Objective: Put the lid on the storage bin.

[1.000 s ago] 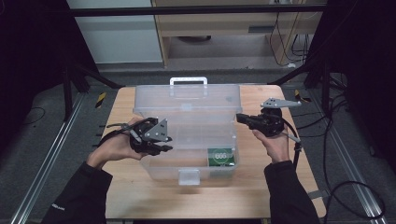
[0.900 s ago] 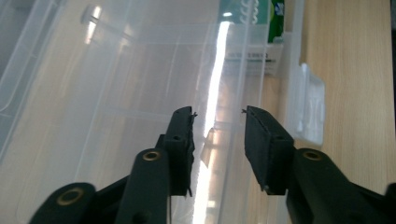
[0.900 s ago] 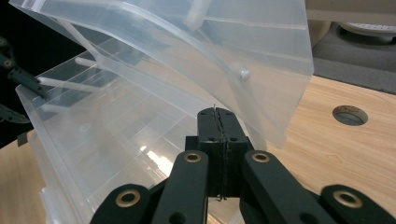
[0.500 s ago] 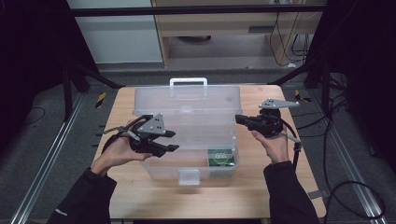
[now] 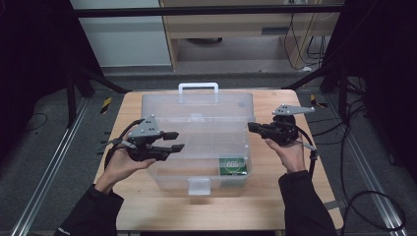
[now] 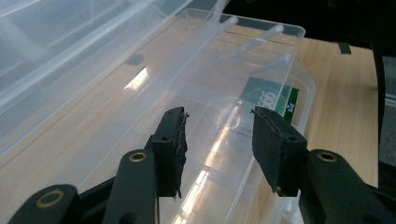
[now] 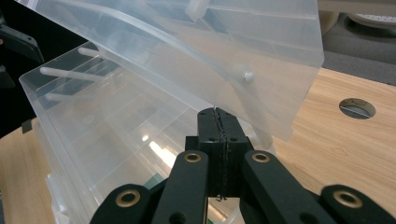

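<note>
A clear plastic box stands mid-table with its lid tilted up; a white handle is on the lid's far edge. Inside, at the front right, lies a green packet, also seen as the green packet. My right gripper is at the lid's right edge, and in its own view the right gripper is shut on the thin rim of the lid. My left gripper hovers over the box's left side. Its jaws stand open and have just been closing a little, with nothing between them.
The wooden table has bare strips around the box. A round hole is in the tabletop beside the box. A front latch hangs on the box. Dark frame legs and cables run along both sides on the floor.
The left gripper's jaws stand wider than a second ago and it has shifted slightly over the box. The right gripper and the lid have stayed put.
</note>
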A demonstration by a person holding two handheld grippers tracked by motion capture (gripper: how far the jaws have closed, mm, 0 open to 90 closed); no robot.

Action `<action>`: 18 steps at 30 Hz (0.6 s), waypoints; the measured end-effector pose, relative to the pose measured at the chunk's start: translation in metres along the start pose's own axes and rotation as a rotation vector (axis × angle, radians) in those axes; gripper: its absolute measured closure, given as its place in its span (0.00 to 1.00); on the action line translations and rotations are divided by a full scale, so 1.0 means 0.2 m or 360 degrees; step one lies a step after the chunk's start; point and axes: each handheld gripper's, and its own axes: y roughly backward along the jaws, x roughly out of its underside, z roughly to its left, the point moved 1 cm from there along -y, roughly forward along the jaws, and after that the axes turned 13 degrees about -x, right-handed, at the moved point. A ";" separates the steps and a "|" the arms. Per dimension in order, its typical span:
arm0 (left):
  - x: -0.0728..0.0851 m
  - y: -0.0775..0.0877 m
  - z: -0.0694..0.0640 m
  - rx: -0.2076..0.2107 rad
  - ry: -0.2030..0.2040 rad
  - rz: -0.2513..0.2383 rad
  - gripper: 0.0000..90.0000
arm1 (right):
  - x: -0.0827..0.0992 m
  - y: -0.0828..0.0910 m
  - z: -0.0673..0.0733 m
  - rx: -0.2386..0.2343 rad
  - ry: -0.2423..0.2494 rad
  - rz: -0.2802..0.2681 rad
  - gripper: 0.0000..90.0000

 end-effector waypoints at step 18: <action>0.21 0.16 0.16 -0.0340 0.0285 0.0017 0.91 | 0.03 0.00 0.01 -0.0004 -0.0001 0.0043 1.00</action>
